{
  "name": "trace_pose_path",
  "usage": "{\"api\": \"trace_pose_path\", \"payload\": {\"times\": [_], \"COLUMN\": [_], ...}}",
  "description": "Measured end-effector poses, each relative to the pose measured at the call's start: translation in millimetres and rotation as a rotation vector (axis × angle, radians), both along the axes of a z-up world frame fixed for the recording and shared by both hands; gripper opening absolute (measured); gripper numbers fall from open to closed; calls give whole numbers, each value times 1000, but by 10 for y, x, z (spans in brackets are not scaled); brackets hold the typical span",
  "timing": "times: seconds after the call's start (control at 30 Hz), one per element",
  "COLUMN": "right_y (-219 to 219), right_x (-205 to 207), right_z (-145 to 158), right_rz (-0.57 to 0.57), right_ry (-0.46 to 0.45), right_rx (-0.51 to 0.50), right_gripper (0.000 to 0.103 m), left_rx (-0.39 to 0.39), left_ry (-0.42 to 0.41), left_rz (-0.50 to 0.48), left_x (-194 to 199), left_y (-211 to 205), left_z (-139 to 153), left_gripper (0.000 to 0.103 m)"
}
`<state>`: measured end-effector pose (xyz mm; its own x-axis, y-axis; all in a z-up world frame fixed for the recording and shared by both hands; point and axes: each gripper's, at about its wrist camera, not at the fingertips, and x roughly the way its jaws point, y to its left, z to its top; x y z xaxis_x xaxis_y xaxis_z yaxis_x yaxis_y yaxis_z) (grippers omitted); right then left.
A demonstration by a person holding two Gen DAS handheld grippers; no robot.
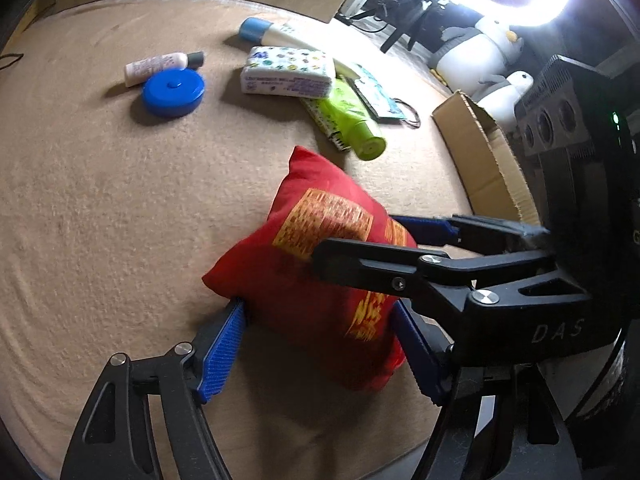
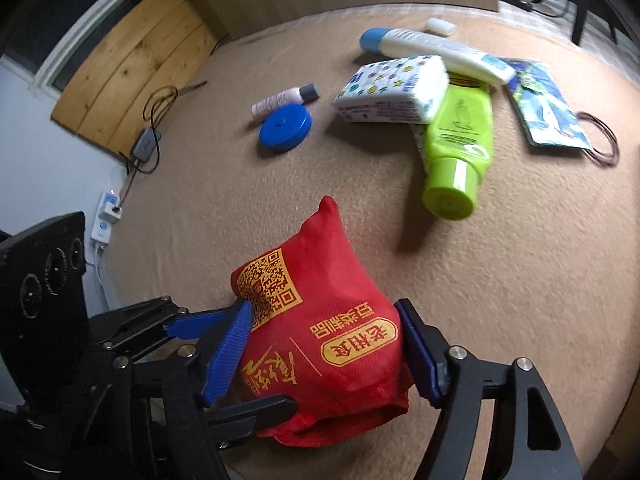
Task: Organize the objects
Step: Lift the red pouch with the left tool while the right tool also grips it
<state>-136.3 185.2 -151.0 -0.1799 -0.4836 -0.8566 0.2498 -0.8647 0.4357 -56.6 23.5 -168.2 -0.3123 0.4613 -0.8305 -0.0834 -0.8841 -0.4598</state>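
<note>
A red fabric bag [image 1: 316, 280] with yellow print sits on the tan blanket, held from two sides. My left gripper [image 1: 320, 344] is shut on its near end. My right gripper [image 2: 324, 348] is shut on the same bag [image 2: 320, 344], and its black arm [image 1: 400, 264] crosses the bag in the left wrist view. Farther off lie a blue round tin [image 1: 173, 92], a small pink bottle [image 1: 160, 66], a tissue pack [image 1: 288, 72], a lime green bottle [image 1: 354, 120], a white tube with a blue cap [image 2: 432, 46] and a blue patterned pouch [image 2: 548, 108].
An open cardboard box [image 1: 484, 156] stands at the blanket's right edge, with plush penguins [image 1: 476, 52] and a bright ring light behind it. A power strip and cables [image 2: 108, 216] lie on the floor to the left. A hair tie [image 2: 604, 136] lies by the pouch.
</note>
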Motion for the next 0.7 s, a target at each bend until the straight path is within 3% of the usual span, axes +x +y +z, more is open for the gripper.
{"api": "trace_pose_path", "payload": {"times": [0.1,0.23,0.4,0.5,0.7], "right_y": [118,207,320,323,266], "right_x": [57,125,124,119,95], "right_z": [51,57,-28,-41,-48], "right_rz": [-38,-62,-90,-84,-73], "right_ry": [2,5,-28,-34,-36], "right_rx": [-31,-19,-51,-52,-43], "right_gripper": [59,57,57,57,57], "left_rx": [9,-32,-95,-84,-42], "left_ry": [18,23,-6,-37,-17], "left_rz": [-21,-54,-19,-3,1], "left_x": [-31,-73,19,83,51], "left_y": [85,245,204,122,149], "left_z": [62,76,24,-61,-44], "left_gripper": [71,71,83,88,83]}}
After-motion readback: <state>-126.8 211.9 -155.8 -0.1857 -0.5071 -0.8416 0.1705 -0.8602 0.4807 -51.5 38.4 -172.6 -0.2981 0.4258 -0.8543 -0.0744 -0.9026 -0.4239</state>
